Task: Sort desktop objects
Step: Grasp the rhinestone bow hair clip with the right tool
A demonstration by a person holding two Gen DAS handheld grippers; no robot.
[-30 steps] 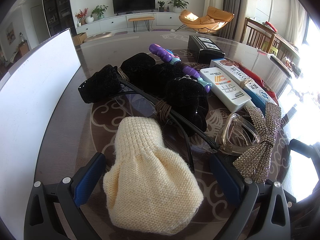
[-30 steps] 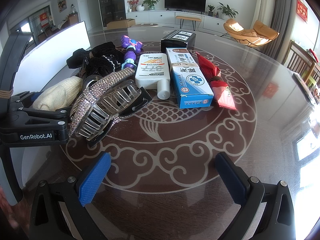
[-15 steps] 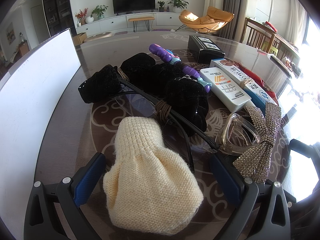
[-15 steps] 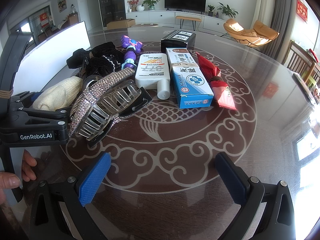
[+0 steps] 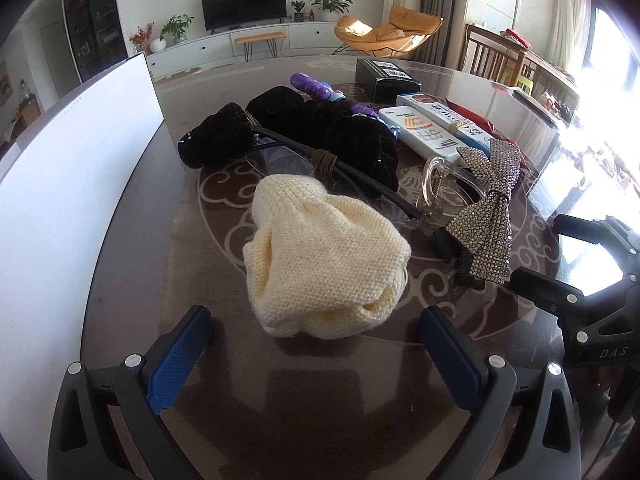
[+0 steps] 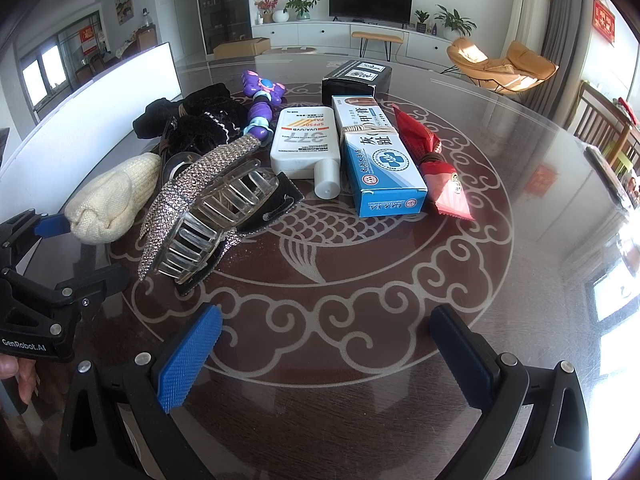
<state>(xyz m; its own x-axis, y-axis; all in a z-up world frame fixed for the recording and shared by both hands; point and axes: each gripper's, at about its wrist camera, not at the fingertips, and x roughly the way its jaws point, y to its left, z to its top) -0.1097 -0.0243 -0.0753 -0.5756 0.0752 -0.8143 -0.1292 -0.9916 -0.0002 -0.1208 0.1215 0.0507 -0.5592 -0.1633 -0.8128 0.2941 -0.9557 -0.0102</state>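
Seemingly nothing sorted: cream knit piece, rhinestone hair clip, boxes clustered; left gripper, right gripper wide apart, empty.

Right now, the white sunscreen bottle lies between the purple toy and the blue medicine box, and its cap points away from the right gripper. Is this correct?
Not quite. The white sunscreen bottle does lie between the purple toy and the blue medicine box, but its cap points toward the right gripper, not away. The right wrist view shows this.

Both the left claw and right claw gape wide, empty.
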